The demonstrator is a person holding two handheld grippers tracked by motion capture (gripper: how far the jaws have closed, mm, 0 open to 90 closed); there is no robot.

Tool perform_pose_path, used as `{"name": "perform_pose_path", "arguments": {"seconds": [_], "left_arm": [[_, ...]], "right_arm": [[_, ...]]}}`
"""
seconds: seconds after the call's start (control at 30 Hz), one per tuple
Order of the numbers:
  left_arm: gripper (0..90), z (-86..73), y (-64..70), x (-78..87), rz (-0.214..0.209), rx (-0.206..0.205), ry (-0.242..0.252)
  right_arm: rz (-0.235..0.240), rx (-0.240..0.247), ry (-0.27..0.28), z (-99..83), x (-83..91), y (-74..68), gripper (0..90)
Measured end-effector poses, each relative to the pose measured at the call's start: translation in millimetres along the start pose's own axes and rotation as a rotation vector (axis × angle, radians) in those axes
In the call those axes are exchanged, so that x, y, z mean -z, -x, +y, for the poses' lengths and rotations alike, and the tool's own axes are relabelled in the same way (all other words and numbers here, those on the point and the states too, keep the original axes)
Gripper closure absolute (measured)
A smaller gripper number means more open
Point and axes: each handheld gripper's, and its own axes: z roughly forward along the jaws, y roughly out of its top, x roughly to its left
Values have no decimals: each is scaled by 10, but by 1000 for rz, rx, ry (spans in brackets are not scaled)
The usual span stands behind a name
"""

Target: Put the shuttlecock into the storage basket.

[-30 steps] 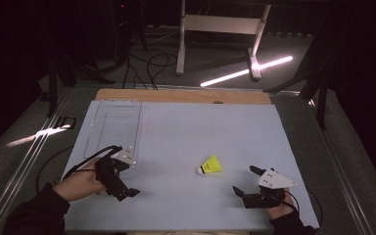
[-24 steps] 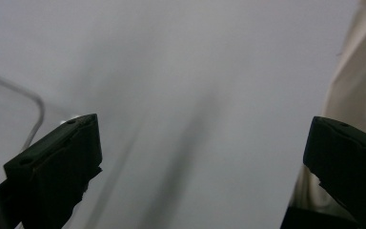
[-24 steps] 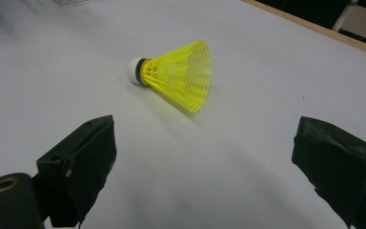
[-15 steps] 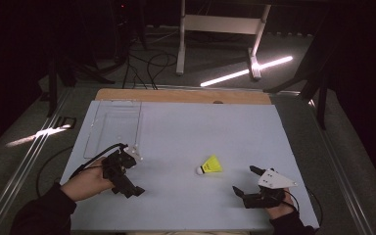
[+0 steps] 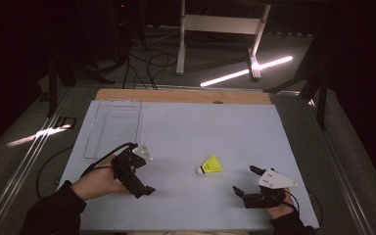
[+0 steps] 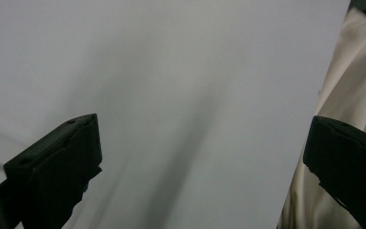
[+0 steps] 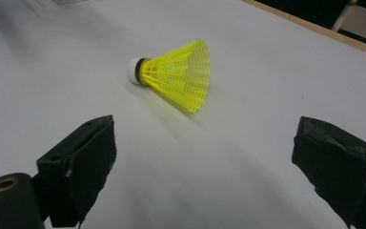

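A yellow shuttlecock with a white cork lies on its side on the pale grey table, right of the middle. In the right gripper view the shuttlecock lies a short way ahead of my right gripper, whose jaws stand wide apart and empty. From above, the right gripper sits near the front edge, just right of the shuttlecock. My left gripper is at the front left, held in a hand, open and empty. The left gripper looks down on bare table near its edge.
A clear plastic tray lies at the back left of the table. A wooden strip runs along the far edge. Beyond it stands a white frame on the dark floor. Cables trail off the table's left side.
My left gripper has moved to the right along the front of the table, toward the middle. The right gripper and the shuttlecock have stayed put.
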Motion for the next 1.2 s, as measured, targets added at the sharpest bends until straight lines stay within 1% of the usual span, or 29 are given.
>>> {"name": "perform_pose_path", "arguments": {"seconds": [0.03,0.07,0.1,0.13,0.23,0.27,0.37,0.4,0.5,0.53,0.57,0.6,0.63,0.67,0.73,0.83,0.87,0.9,0.93,0.97,1.0,1.03,1.07,1.17,1.2], "left_arm": [[1,0,0,0,0,0,0],[1,33,4,7,-5,1,15],[1,33,4,7,-5,1,15],[1,67,11,8,-6,2,27],[1,102,23,1,-8,0,36],[1,136,37,-11,-2,-3,43],[1,167,54,-26,5,-13,44],[1,194,65,-48,-3,-9,54],[1,220,69,-74,-2,-10,57],[2,244,70,-90,-19,-2,68],[1,244,70,-90,-19,-2,68],[2,272,81,-113,3,1,65],[1,272,81,-113,3,1,65],[1,297,80,-127,-14,3,78],[2,327,92,-149,-12,-12,70],[1,360,118,-177,-11,-18,75],[2,395,136,-202,-18,-29,74],[2,395,136,-202,-18,-29,74],[2,431,147,-218,-25,-36,79],[2,431,147,-218,-25,-36,79],[2,471,156,-230,-12,-37,91],[1,471,156,-230,-12,-37,91],[1,514,165,-241,-19,-45,97],[2,561,171,-252,-15,-51,99],[1,609,172,-264,-15,-47,111]], "right_arm": [[0,0,0,0,0,0,78],[-1,-1,0,2,3,-3,78],[-2,0,0,3,5,-3,78],[-2,-1,1,4,5,-4,78],[-1,1,2,4,5,-2,78],[-1,-1,1,5,6,-4,78],[-1,2,2,5,7,-3,78],[-2,0,1,6,10,-3,78],[-2,5,0,5,10,1,78],[-1,3,0,5,11,-1,78],[-1,3,0,5,11,-1,78],[-3,6,2,4,9,-1,78],[-3,6,2,4,9,-1,78],[-5,4,6,3,11,-1,78],[-8,6,7,3,13,2,78],[-8,6,7,3,14,5,78],[-7,5,7,3,12,1,78],[-7,5,7,3,12,1,78],[-7,7,9,4,11,1,78],[-7,7,9,4,11,1,78],[-7,7,8,4,11,1,78],[-7,7,8,4,11,1,78],[-5,7,8,4,13,4,78],[-5,7,8,3,12,4,78],[-5,7,7,2,11,5,78]]}}
